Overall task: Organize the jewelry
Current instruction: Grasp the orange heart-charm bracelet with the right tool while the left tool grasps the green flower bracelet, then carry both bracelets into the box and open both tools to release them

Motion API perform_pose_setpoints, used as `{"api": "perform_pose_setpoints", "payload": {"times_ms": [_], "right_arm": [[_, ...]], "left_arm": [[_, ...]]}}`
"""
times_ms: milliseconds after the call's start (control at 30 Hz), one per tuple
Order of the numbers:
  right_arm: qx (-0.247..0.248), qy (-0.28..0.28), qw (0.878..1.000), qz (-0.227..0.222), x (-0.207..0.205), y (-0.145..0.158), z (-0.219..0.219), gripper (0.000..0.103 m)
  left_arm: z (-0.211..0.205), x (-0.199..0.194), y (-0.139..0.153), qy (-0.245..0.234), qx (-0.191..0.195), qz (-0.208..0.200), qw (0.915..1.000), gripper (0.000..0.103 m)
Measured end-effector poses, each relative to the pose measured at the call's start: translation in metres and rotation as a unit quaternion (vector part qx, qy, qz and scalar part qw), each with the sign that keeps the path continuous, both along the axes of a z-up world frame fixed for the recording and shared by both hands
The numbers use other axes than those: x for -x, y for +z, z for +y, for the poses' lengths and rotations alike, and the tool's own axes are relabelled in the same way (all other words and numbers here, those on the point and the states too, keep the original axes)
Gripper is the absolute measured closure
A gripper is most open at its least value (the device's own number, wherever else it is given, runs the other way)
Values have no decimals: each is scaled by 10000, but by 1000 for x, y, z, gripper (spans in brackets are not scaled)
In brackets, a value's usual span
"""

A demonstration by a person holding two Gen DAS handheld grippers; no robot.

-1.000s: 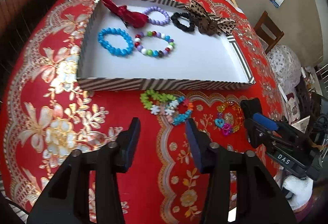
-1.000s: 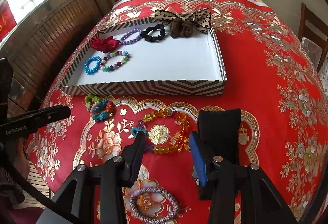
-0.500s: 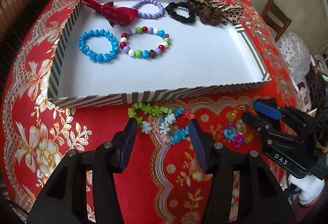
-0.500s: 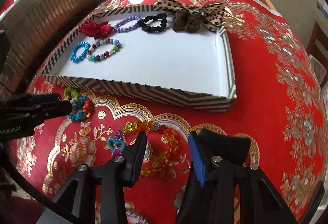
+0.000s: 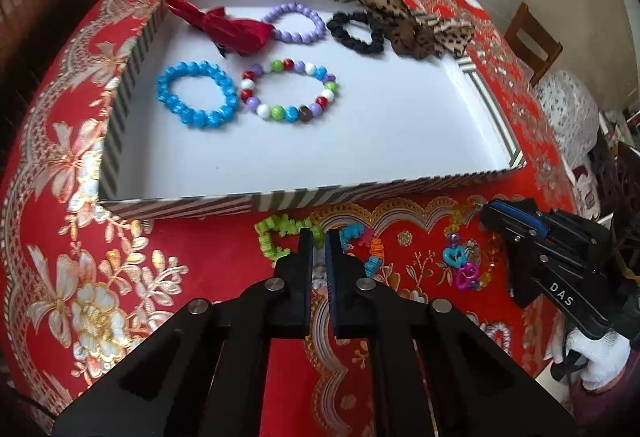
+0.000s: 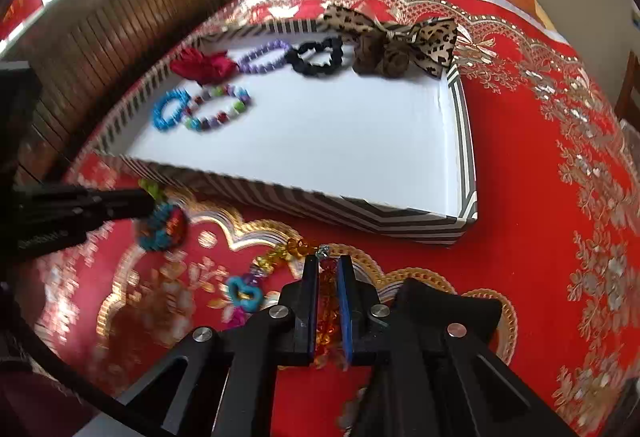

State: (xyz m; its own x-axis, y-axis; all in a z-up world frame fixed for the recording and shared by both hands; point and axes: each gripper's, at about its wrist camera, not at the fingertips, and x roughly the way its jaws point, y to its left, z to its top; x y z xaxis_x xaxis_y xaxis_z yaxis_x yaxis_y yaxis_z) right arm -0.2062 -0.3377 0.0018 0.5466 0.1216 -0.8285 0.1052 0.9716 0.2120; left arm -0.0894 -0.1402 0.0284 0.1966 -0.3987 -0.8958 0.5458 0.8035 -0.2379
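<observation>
- Step: both pick-ups made.
- Left hand-held gripper (image 5: 319,237) pinches flower-bead bracelet (image 5: 280,233) on the red surface (image 5: 208,249), just before striped tray (image 5: 360,193).
- Right hand-held gripper (image 6: 328,269) pinches amber bead bracelet (image 6: 326,301), apparently.
- Next: lift both into tray.

A lived-in home. A red, gold-flowered embroidered cloth (image 5: 120,257) covers the worktop. A brown wooden chair (image 5: 534,41) stands by the beige wall.
</observation>
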Motion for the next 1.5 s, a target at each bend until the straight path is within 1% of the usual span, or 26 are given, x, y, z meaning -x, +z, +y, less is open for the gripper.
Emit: {"api": "perform_pose_setpoints", "payload": {"times_ms": [167,300,400,500,567,600,633,667,700,800,867,900,933,967,1000,1067,1200,1500], "right_arm": [[-181,-96,9994,-265,10,26,-2,94],[-227,-157,9984,-489,19,47,-2,94],[-231,-183,9975,-635,24,60,-1,94],[-187,-210,9965,-785,29,73,-1,95],[-180,-253,9957,-867,30,80,-2,95],[-183,-285,9953,-908,31,84,-4,95],[-202,-313,9948,-944,33,86,-5,95],[-232,-335,9944,-971,34,88,-7,95],[-267,-360,9940,-999,35,91,-8,95],[-299,-380,9935,-1034,37,94,-9,95],[-308,-373,9934,-1036,38,95,-9,94],[-313,-368,9934,-1038,38,96,-9,95],[-322,-365,9934,-1043,38,96,-9,94],[-330,-359,9933,-1050,39,97,-10,95],[-337,-355,9931,-1067,38,98,-10,94],[-349,-346,9926,-1113,38,102,-11,94],[-349,-328,9914,-1217,36,110,-12,95],[-284,-223,9894,-1404,27,130,-9,95]], "left_arm": [[14,2,27,18,322,-68,9995,100],[21,7,46,-26,472,-227,9986,100],[23,9,54,-51,492,-310,9983,100],[22,13,52,-143,381,-306,9987,100],[19,14,44,-150,262,-275,9992,97],[16,15,38,-194,186,-214,9994,89],[13,16,33,-219,136,-192,9995,76],[9,17,26,-237,38,-203,9995,70],[8,18,20,-228,-49,-208,9995,67],[0,15,2,-145,-243,-113,9995,67],[-4,13,-5,-56,-316,-110,9994,67],[-6,13,-6,-64,-325,-180,9993,69],[-8,15,-6,-103,-343,-297,9989,80],[-11,17,-7,-178,-413,-379,9983,87],[-11,16,-9,-207,-395,-326,9985,93],[-7,14,-10,-186,-238,-169,9994,98],[1,16,2,-227,-55,-134,9996,99],[17,22,71,-241,598,-436,9970,99]]}}
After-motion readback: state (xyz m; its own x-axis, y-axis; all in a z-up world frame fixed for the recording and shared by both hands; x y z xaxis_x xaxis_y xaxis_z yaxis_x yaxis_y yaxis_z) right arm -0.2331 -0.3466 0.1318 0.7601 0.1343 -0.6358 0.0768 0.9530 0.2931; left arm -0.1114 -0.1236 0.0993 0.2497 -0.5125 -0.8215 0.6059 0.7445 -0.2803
